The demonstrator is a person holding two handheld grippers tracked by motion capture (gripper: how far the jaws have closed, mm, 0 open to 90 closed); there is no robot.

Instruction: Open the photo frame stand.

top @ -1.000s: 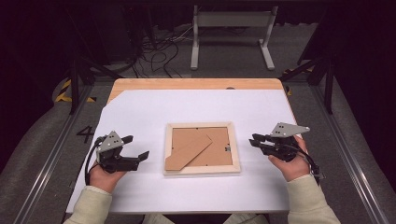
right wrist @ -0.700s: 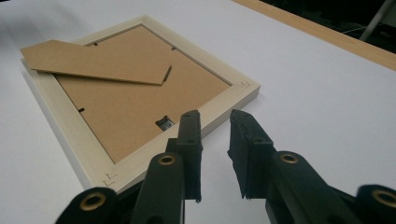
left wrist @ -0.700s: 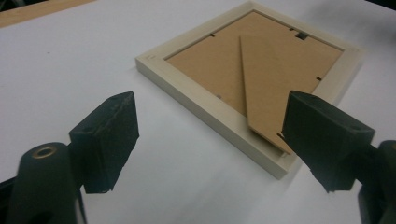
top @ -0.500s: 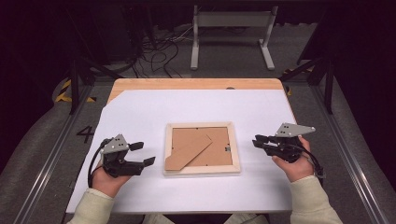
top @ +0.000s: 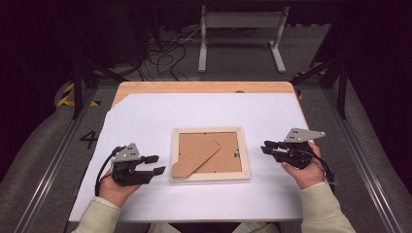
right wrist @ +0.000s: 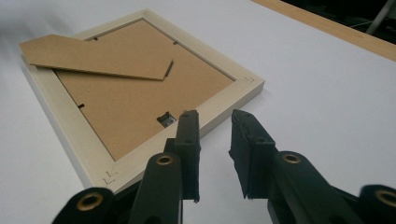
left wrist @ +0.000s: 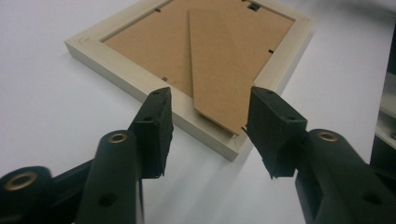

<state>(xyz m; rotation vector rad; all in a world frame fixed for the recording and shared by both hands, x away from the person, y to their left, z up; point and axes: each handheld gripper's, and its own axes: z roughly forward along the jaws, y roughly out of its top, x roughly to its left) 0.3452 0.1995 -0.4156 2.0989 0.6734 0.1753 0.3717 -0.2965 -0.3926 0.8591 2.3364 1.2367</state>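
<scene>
Just left of the picture frame [top: 210, 154], the left hand-held gripper [top: 151, 164] sits released, jaws straddling the stand flap's [left wrist: 219, 70] overhanging tip at the near-left corner. The right hand-held gripper [top: 268, 147], also released, waits beside the frame's right rail on the surface [top: 272, 111], 2 jaws apart.

picture frame [top: 210, 154] face down mid-table [top: 272, 111], stand flap [top: 194, 159] on its back, left gripper [top: 151, 164] left, right gripper [top: 268, 147] right

Your picture frame [top: 210, 177] is pale, unpainted-looking wood around a plain brown backing board [top: 221, 150], with a stand flap [top: 195, 159] of the same brown. You hold black grippers over a white sheet [top: 145, 116]; the table edge [top: 204, 87] seems light orange wood.
</scene>
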